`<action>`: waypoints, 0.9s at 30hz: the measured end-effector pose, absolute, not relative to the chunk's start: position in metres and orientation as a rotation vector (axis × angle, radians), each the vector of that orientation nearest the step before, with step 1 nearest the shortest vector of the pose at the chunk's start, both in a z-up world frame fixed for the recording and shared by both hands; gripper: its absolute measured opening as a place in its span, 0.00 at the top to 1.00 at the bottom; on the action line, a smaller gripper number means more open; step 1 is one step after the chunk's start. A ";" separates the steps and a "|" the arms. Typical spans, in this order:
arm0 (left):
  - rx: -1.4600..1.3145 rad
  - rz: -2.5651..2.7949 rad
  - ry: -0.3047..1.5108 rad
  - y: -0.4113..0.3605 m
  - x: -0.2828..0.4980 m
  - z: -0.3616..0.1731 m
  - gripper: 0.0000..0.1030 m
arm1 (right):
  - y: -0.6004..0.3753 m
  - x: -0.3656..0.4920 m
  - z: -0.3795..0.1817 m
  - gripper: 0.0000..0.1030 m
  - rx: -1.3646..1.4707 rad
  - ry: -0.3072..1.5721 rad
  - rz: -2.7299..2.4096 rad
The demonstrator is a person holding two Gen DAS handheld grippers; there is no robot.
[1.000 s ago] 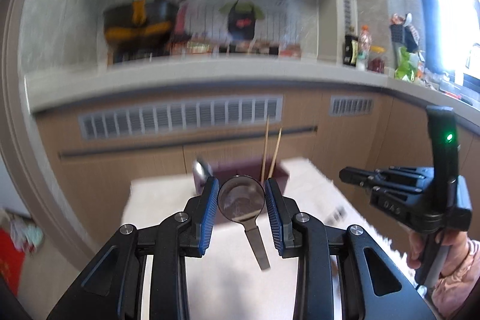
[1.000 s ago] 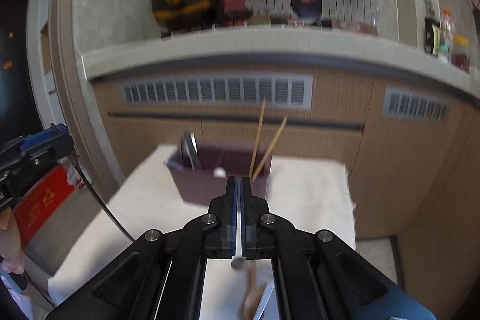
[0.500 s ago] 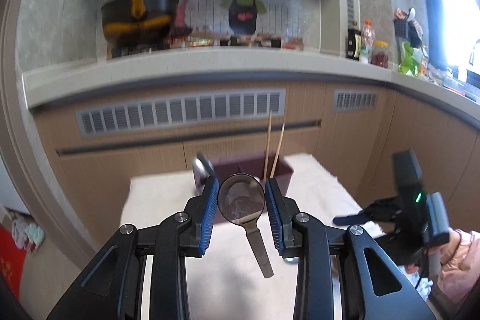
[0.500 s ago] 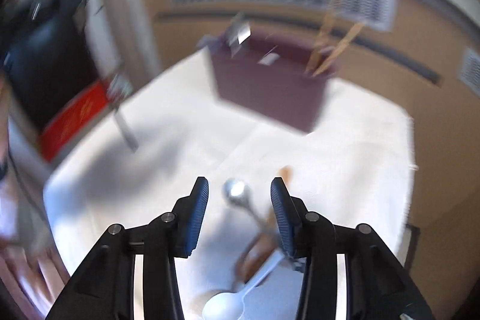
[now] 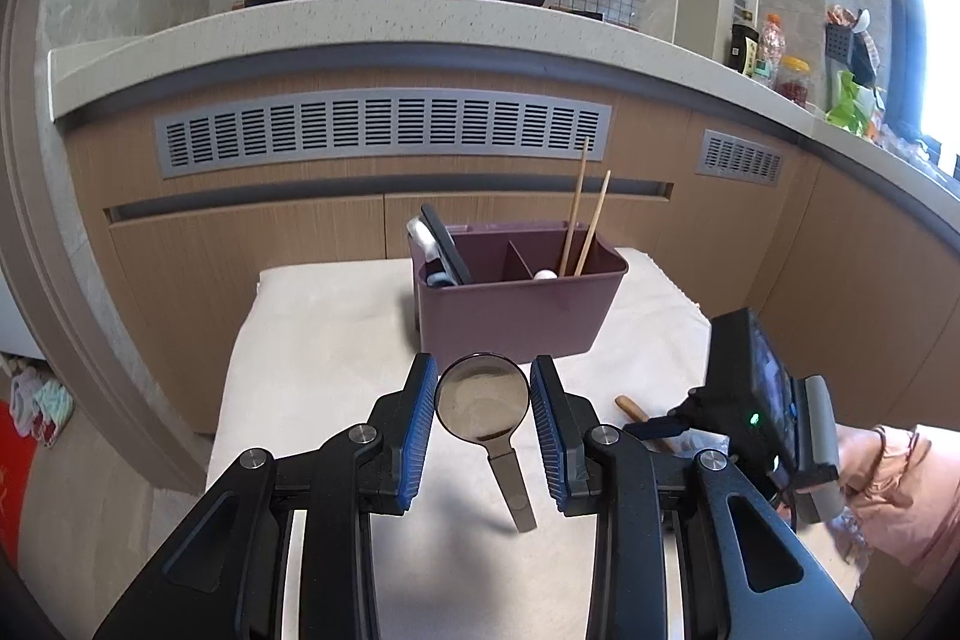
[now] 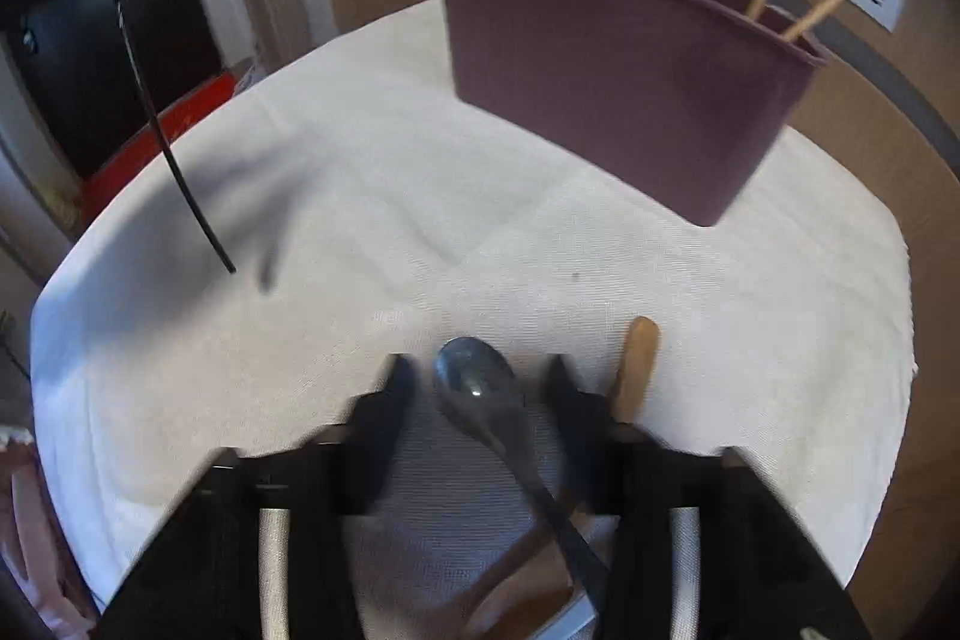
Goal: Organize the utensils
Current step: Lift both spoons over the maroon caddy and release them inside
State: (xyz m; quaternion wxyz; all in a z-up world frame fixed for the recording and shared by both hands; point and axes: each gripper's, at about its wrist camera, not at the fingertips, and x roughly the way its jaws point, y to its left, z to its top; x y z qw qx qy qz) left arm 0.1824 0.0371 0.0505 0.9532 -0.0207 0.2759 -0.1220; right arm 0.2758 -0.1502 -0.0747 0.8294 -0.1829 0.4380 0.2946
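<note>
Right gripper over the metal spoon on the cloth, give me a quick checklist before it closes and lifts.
1. Metal spoon bowl between the right gripper jaws, which have just been closing: ok.
2. Pads pressing on it: not ok, gaps both sides.
3. Wooden handle outside the jaws: ok.
4. Purple caddy has room: ok.
5. Left gripper holds its round metal ladle: ok.

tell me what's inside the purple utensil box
In the purple utensil box, two wooden chopsticks stand in the right compartment beside something small and white. The left compartment holds a dark, flat-handled utensil. The walls hide everything lower down.
</note>
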 end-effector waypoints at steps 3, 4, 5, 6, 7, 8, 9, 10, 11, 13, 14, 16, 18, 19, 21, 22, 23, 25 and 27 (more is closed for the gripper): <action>-0.050 -0.253 0.565 0.037 0.183 0.048 0.68 | -0.156 0.264 -0.061 0.74 -0.347 0.886 0.584; -0.052 -0.254 0.566 0.036 0.184 0.048 0.68 | -0.159 0.261 -0.052 0.74 -0.331 0.866 0.568; -0.053 -0.255 0.566 0.035 0.184 0.049 0.68 | -0.163 0.257 -0.040 0.74 -0.303 0.840 0.560; -0.055 -0.257 0.564 0.035 0.184 0.049 0.68 | -0.167 0.251 -0.025 0.74 -0.270 0.807 0.556; -0.056 -0.260 0.559 0.034 0.183 0.052 0.68 | -0.169 0.248 -0.013 0.74 -0.248 0.778 0.552; -0.056 -0.262 0.554 0.034 0.183 0.054 0.68 | -0.172 0.243 0.005 0.74 -0.225 0.732 0.545; -0.052 -0.268 0.543 0.032 0.183 0.060 0.68 | -0.175 0.238 0.028 0.74 -0.199 0.670 0.539; -0.051 -0.271 0.531 0.031 0.183 0.066 0.68 | -0.176 0.236 0.045 0.74 -0.180 0.624 0.533; -0.049 -0.278 0.517 0.030 0.184 0.073 0.68 | -0.178 0.234 0.069 0.75 -0.152 0.561 0.522; -0.051 -0.293 0.481 0.027 0.189 0.092 0.68 | -0.174 0.236 0.108 0.76 -0.118 0.472 0.506; -0.050 -0.299 0.459 0.026 0.192 0.103 0.68 | -0.173 0.238 0.128 0.77 -0.112 0.427 0.495; -0.027 -0.304 0.391 0.022 0.201 0.133 0.68 | -0.169 0.245 0.161 0.78 -0.108 0.358 0.463; -0.001 -0.287 0.317 0.017 0.210 0.164 0.68 | -0.163 0.256 0.195 0.78 -0.097 0.299 0.441; 0.008 -0.287 0.283 0.015 0.217 0.180 0.68 | -0.162 0.261 0.207 0.78 -0.096 0.277 0.433; 0.022 -0.284 0.220 0.011 0.231 0.210 0.68 | -0.158 0.273 0.226 0.78 -0.102 0.246 0.409; 0.030 -0.280 0.203 0.011 0.238 0.218 0.68 | -0.157 0.278 0.229 0.78 -0.103 0.243 0.405; 0.037 -0.273 0.183 0.010 0.245 0.226 0.68 | -0.155 0.284 0.231 0.78 -0.101 0.244 0.397; 0.053 -0.262 0.162 0.007 0.263 0.234 0.68 | -0.155 0.299 0.223 0.78 -0.097 0.259 0.382; 0.061 -0.253 0.162 0.007 0.278 0.231 0.68 | -0.157 0.311 0.211 0.78 -0.092 0.281 0.375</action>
